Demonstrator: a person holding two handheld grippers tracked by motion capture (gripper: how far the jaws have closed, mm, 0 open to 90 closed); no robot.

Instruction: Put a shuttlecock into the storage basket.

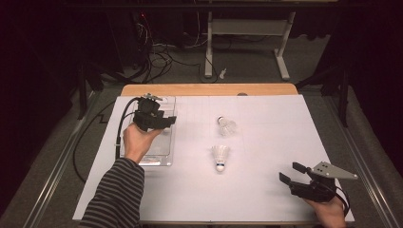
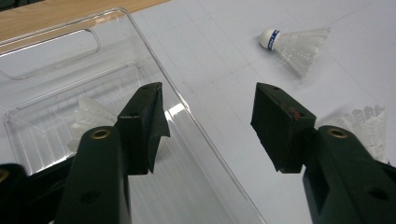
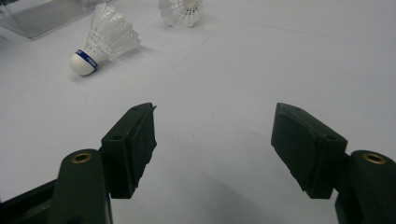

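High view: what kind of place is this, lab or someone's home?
Most likely a lab or recording workspace, not a home. A white sheet covers the table as a staged work surface, loose cables trail over the floor behind it, and a metal-framed workbench stands beyond in a dark, bare room.

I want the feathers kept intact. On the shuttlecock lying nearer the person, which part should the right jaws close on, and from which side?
Grip the nearer shuttlecock by its round cork base, which points toward the person. The open right gripper should probably come in from the right, low over the white sheet, closing across the blue-banded cork rather than the thin feather skirt.
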